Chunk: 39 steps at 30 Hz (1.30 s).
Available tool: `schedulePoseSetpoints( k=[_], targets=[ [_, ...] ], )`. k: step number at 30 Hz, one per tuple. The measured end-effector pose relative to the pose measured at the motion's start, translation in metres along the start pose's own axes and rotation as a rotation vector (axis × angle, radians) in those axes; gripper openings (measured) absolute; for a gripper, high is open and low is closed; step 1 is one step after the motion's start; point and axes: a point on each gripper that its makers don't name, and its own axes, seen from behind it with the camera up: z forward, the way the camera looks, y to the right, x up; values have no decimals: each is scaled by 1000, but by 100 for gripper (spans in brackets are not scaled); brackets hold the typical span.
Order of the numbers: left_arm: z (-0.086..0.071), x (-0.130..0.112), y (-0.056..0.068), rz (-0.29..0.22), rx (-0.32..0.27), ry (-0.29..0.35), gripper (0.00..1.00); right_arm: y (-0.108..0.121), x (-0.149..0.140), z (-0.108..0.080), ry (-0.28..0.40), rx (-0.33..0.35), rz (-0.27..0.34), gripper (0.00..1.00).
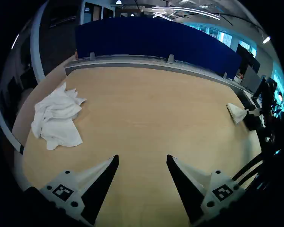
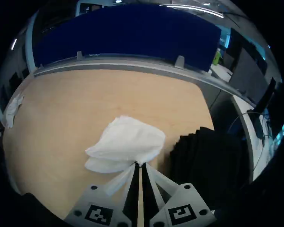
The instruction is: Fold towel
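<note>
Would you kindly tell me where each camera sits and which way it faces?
Left gripper view: rides the left gripper, open fingers low, facing across the table toward the crumpled towel and blue partition.
Right gripper view: rides the right gripper, fingers shut on the held towel, facing the partition.
Shared: table, partition, both towels.

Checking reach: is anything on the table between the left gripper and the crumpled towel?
Nothing visible. Bare tabletop lies between the open left gripper and the crumpled towel, ahead to its left. The right gripper holds a second towel.
</note>
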Motion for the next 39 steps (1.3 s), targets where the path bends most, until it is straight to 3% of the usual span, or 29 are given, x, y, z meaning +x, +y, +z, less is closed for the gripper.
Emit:
schedulePoseSetpoints(
  k=[23, 30, 39],
  targets=[
    [2, -4, 4, 23, 2, -10, 93, 19, -73, 7, -111, -67, 103, 4],
    [3, -5, 6, 31, 1, -13, 93, 23, -75, 8, -116, -87, 118, 4],
    [2, -5, 7, 30, -3, -12, 93, 20, -70, 5, -95, -111, 110, 18]
  ],
)
